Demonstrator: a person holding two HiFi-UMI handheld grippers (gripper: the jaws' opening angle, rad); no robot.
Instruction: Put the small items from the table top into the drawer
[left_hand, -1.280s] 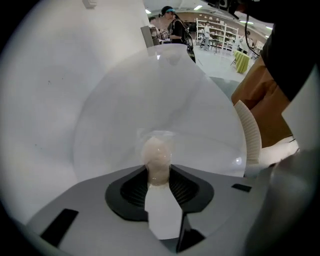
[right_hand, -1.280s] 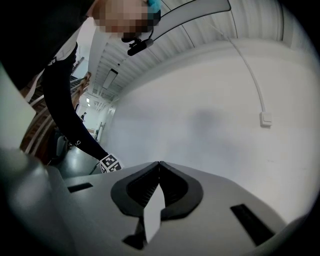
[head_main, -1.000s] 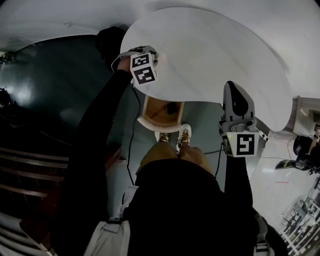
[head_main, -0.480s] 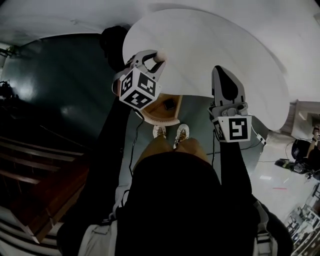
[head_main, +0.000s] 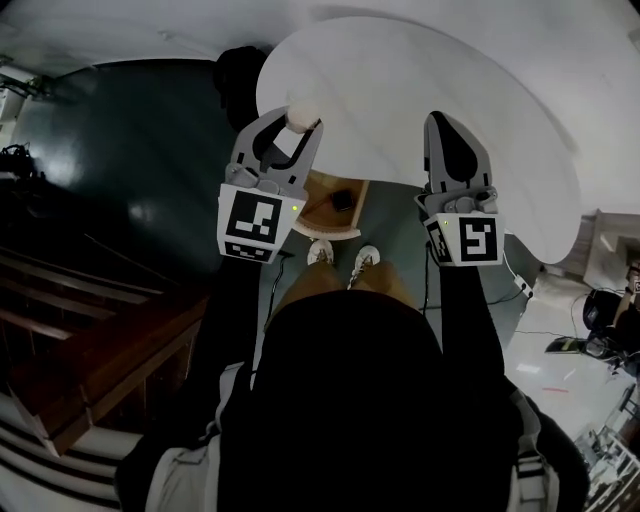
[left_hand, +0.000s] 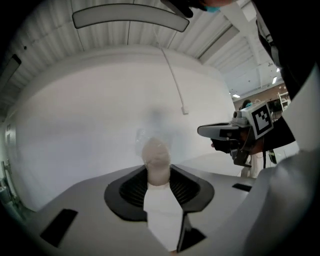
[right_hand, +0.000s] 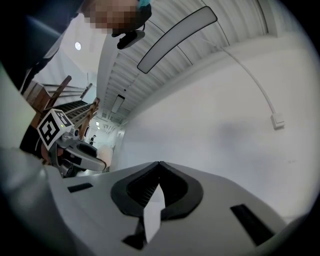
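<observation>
My left gripper (head_main: 303, 124) is raised over the near edge of the white table (head_main: 450, 80), shut on a small pale rounded item (head_main: 299, 117). In the left gripper view that pale item (left_hand: 156, 156) sits pinched between the two jaws of the left gripper (left_hand: 158, 171) and sticks out past the tips. My right gripper (head_main: 446, 124) hovers beside it over the table edge, shut, with nothing between its jaws (right_hand: 159, 164). Below the table edge the wooden drawer (head_main: 312, 222) stands open, and a small dark item (head_main: 342, 200) lies inside.
The person's shoes (head_main: 343, 262) stand on the grey floor just in front of the drawer. A dark floor area and wooden steps (head_main: 90, 320) lie to the left. Cables and gear (head_main: 590, 340) sit at the right.
The left gripper has risen from the table's edge toward the camera and rolled over, with the pale item showing at its tips. The right gripper has lifted slightly and drifted left.
</observation>
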